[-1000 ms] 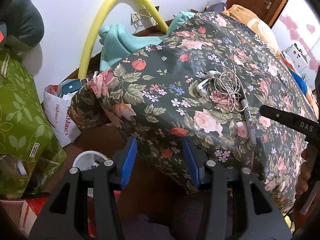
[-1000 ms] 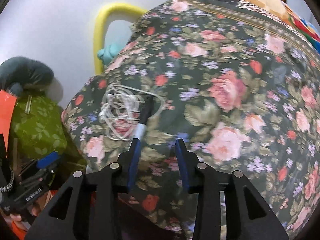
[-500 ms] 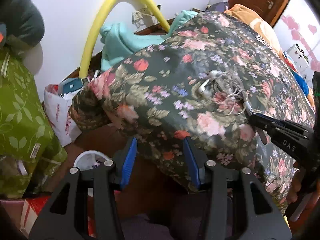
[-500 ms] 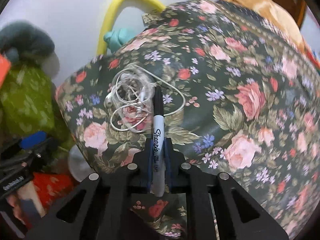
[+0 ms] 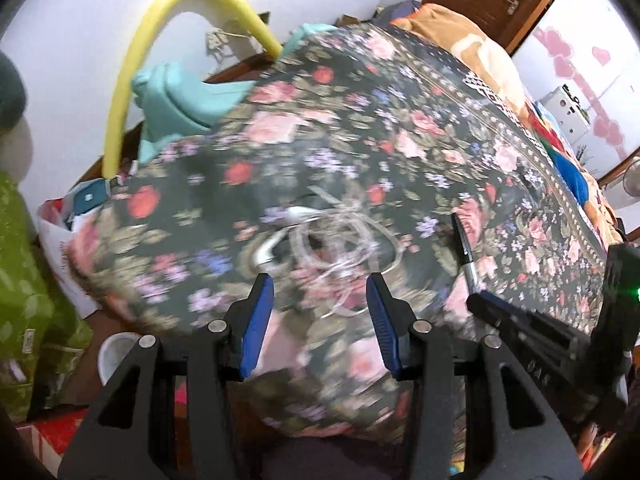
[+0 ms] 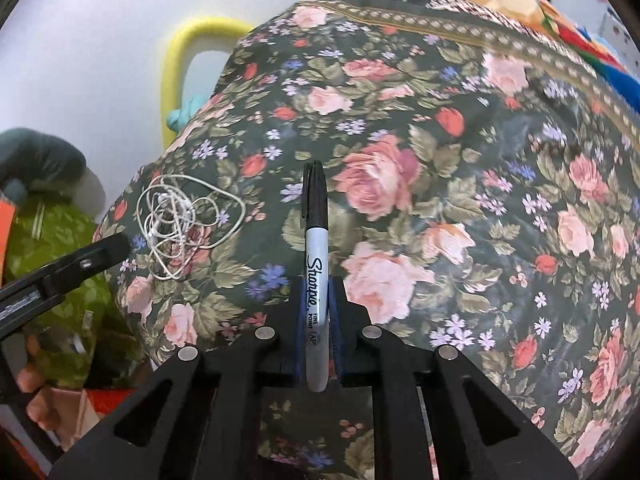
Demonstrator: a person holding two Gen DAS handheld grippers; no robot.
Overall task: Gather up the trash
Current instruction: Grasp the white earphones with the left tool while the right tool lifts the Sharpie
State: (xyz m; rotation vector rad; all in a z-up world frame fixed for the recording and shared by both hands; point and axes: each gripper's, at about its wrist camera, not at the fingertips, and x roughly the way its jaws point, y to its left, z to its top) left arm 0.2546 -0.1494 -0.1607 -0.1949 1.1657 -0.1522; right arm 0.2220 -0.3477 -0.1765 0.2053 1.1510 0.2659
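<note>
A black Sharpie marker [image 6: 316, 248] sticks forward out of my right gripper [image 6: 317, 312], which is shut on its barrel above the floral bedspread [image 6: 460, 200]. The same marker [image 5: 464, 248] shows at the right of the left wrist view, held by the right gripper [image 5: 476, 300]. A tangle of white earphones [image 6: 180, 224] lies on the bedspread to the marker's left. My left gripper [image 5: 320, 304] hangs open just before the blurred earphones [image 5: 320, 240], its blue pads [image 5: 256, 316] either side of them, not touching.
A yellow foam tube [image 5: 160, 52] arches against the white wall beside teal cushions [image 5: 176, 96]. A green leafy bag [image 5: 24, 264], a white shopping bag [image 5: 68, 232] and a white cup [image 5: 116, 348] stand by the bed's corner. An orange blanket [image 5: 472, 48] lies farther up the bed.
My right gripper closed on the marker and lifted it away from the earphones. My left gripper swung right, from the bed's corner to over the earphones.
</note>
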